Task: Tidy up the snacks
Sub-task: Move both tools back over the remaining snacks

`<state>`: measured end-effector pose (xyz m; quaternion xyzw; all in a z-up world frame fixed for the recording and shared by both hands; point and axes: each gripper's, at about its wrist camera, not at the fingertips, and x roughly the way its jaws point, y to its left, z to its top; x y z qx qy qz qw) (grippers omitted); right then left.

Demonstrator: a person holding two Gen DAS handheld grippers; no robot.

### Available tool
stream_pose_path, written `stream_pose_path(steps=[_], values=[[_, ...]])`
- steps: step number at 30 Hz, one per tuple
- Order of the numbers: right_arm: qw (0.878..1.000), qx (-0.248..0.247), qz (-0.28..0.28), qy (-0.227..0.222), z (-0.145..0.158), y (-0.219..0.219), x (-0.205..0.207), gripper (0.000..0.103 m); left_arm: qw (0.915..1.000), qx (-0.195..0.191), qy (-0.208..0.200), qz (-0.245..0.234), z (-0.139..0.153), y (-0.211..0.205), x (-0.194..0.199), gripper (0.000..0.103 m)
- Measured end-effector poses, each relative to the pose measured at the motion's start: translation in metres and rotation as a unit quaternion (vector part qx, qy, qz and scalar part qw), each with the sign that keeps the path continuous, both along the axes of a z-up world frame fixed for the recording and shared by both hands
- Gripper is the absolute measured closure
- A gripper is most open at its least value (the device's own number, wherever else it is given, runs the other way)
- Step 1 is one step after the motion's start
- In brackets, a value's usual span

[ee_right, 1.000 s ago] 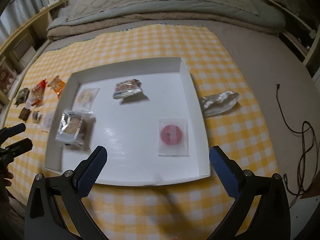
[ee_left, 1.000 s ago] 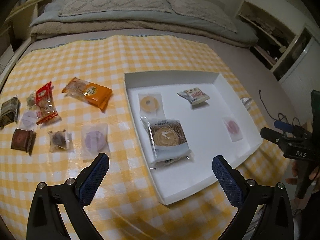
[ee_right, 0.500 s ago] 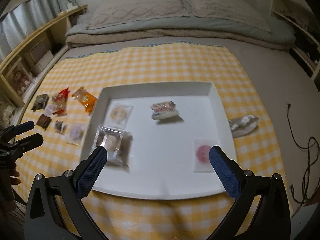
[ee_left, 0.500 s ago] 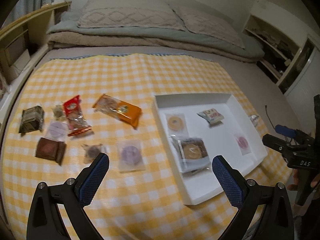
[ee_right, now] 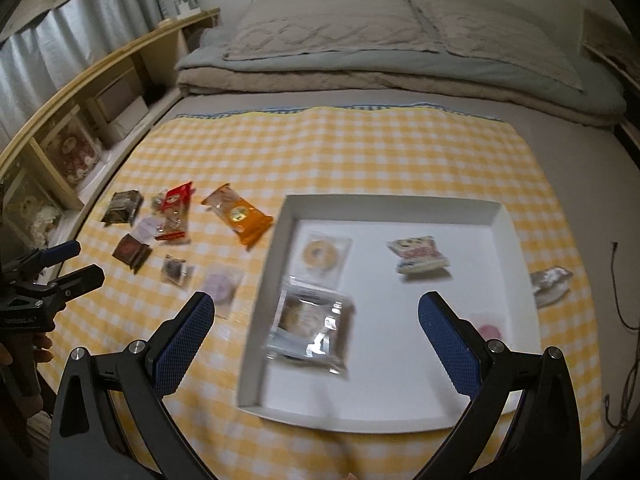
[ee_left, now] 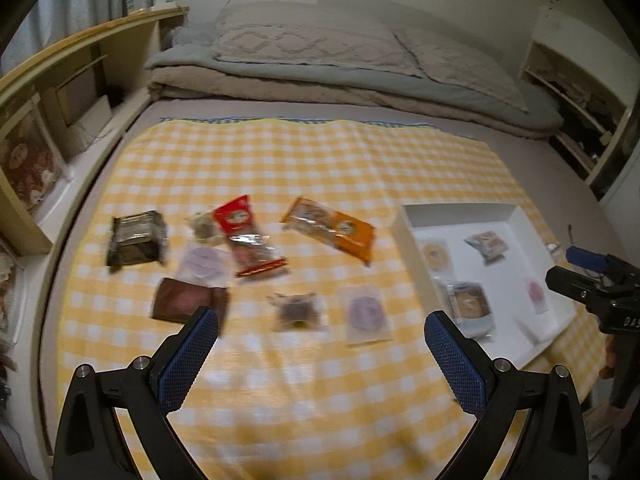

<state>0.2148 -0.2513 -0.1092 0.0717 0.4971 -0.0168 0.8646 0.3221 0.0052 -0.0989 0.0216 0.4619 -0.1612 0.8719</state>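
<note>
A white tray [ee_right: 516,240] lies on the yellow checked cloth [ee_right: 360,152] and holds several wrapped snacks, among them a silver cookie pack [ee_right: 310,328] and a white puffy bag [ee_right: 418,258]. Several snacks lie loose on the cloth to its left: an orange pack [ee_left: 330,230], a red pack [ee_left: 246,236], a brown pack [ee_left: 180,300], a purple-disc wrapper [ee_left: 366,314]. My left gripper [ee_left: 320,354] is open and empty above the cloth. My right gripper [ee_right: 316,350] is open and empty above the tray's near side.
A silver wrapper [ee_right: 550,282] lies on the cloth right of the tray. Folded bedding and pillows [ee_right: 380,48] lie at the back. Wooden shelves [ee_right: 80,120] run along the left. A cable [ee_right: 624,304] trails at the right.
Both grippers have pulled back and up, so the tray and snacks look smaller and farther. The left view has swung left toward the loose snacks. Both grippers stay open.
</note>
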Motion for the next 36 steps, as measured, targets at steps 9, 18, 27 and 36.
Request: stream_pose_path(steps=[9, 18, 27, 36], values=[[0.999, 0.033, 0.016, 0.025, -0.025, 0.043, 0.031, 0.000, 0.9995, 0.019, 0.002, 0.025, -0.004, 0.038, 0.027, 0.000], [0.997, 0.068, -0.003, 0.045, -0.049, 0.073, 0.062, 0.000, 0.9962, 0.032, 0.035, 0.073, -0.036, 0.060, 0.062, 0.000], [0.978, 0.149, -0.040, 0.142, -0.103, 0.089, 0.097, 0.016, 0.9816, 0.050, 0.100, 0.155, -0.087, 0.065, 0.120, 0.000], [0.964, 0.146, -0.048, 0.217, -0.148, 0.100, 0.111, 0.044, 0.9637, 0.105, 0.135, 0.206, -0.133, 0.048, 0.161, 0.000]])
